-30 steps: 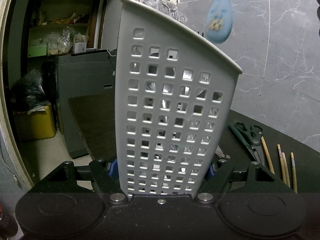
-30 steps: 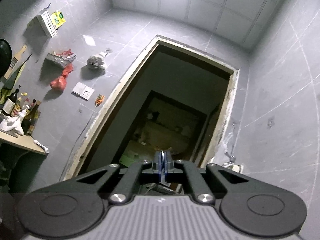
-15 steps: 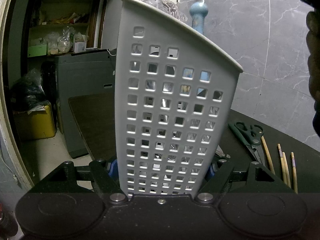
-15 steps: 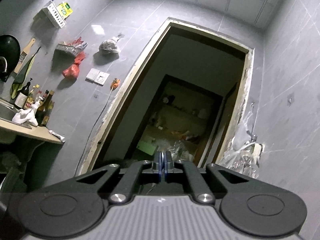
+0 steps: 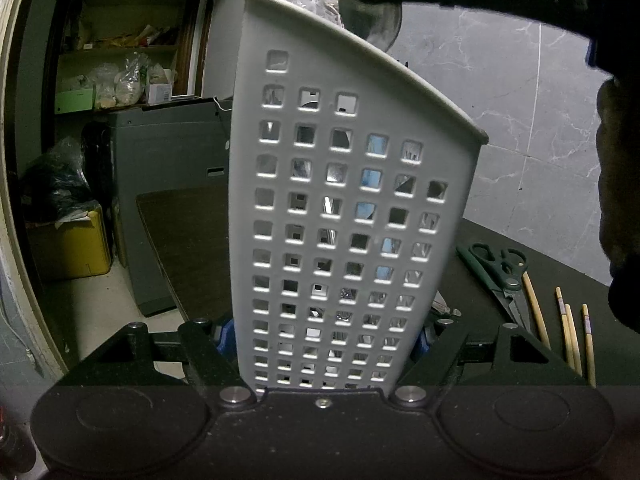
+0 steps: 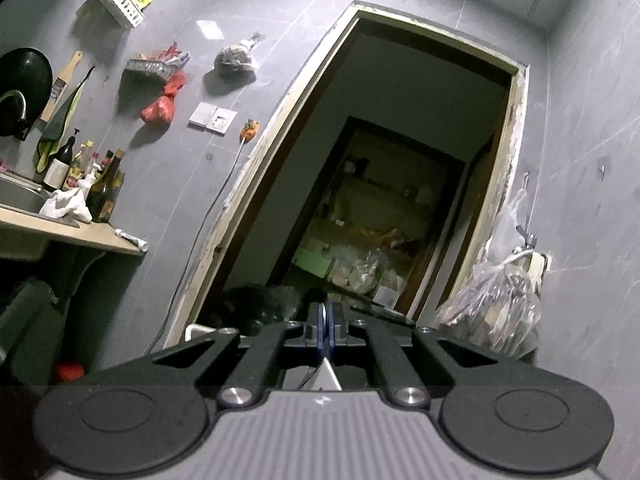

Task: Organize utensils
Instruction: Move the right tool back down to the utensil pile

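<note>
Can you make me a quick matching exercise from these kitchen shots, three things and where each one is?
Things:
1. white perforated utensil holder
2. green-handled scissors
3. spoon

Places:
A. lying flat on the dark table beside the chopsticks
B. bowl sticking up above the holder's rim
C. clamped between the left gripper fingers

Pairs: 1-C, 2-A, 3-B

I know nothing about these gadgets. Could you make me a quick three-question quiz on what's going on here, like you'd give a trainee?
1. True or false: the left gripper is clamped on the white holder.
2. What lies on the dark table right of the holder: (a) forks, (b) scissors and chopsticks, (c) plates?
3. Which utensil is going into the holder, handle first?

Key
1. True.
2. b: scissors, chopsticks.
3. A spoon: its metal bowl sticks up above the rim and its blue handle shows through the holes.
</note>
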{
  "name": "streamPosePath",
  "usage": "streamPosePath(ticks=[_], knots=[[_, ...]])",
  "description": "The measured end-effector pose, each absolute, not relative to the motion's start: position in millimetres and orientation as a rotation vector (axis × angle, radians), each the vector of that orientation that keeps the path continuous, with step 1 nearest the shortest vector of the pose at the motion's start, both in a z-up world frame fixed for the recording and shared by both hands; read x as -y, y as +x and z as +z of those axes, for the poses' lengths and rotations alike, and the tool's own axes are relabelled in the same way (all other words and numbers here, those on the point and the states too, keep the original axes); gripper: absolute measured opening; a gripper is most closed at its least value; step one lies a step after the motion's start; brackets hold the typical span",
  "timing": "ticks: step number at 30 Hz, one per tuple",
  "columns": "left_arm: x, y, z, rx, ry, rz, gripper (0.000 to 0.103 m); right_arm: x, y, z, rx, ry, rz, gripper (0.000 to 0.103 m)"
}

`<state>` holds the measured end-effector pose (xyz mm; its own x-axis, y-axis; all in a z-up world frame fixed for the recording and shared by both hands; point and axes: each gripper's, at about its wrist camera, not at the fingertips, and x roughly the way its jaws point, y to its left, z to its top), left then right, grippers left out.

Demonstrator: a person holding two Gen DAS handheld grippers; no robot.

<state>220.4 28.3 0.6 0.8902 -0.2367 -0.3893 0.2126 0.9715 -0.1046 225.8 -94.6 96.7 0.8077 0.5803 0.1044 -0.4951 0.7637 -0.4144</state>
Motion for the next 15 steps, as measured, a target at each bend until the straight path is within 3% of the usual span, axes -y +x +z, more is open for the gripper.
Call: streamPosePath(ticks=[15], knots=[[-28,219,-2,-0.416,-0.060,-0.232,0.077,94,234,75,0.132,-0.402,0.621,0.003]])
